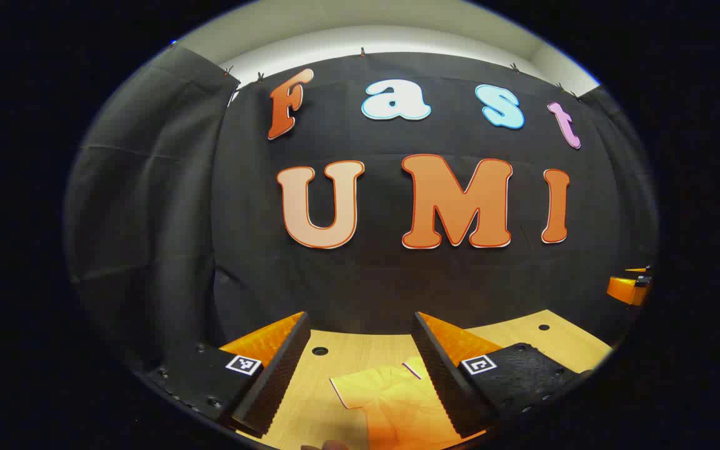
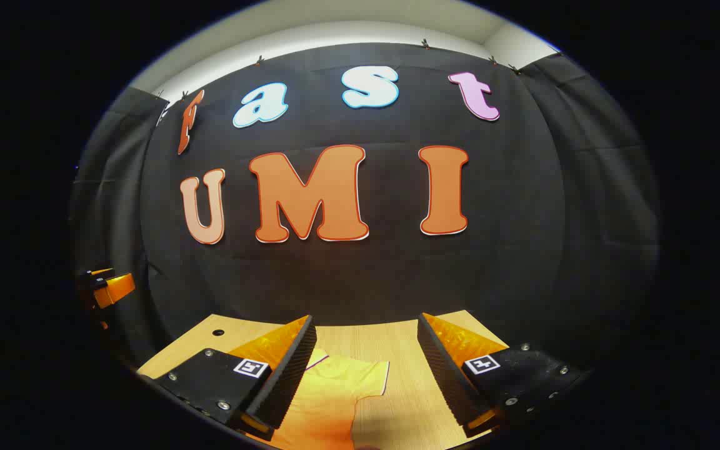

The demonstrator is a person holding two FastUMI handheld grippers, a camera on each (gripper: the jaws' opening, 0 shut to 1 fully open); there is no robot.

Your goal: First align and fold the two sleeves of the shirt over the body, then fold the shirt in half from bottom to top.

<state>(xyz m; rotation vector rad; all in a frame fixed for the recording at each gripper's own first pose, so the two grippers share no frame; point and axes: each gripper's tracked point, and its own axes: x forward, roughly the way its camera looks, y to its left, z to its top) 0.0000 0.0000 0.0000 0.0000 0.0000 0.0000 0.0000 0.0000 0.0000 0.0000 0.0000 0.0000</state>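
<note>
Both grippers gape — shirt [image 1: 391, 400] lies flat.

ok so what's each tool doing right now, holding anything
Left tool: open, holding nothing, above the shirt.
Right tool: open, holding nothing, above the shirt.

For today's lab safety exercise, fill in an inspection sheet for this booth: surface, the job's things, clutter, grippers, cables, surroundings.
Surface: light wooden table with round holes.
Job's things: yellow-orange shirt lying flat on the table, sleeves spread out, not folded.
Clutter: nothing seen.
Grippers: left gripper open, above the shirt's left sleeve; right gripper open, above the shirt's right sleeve; neither grips cloth.
Cables: nothing seen.
Surroundings: black cloth wall behind the table, pale ceiling strip above.
</note>
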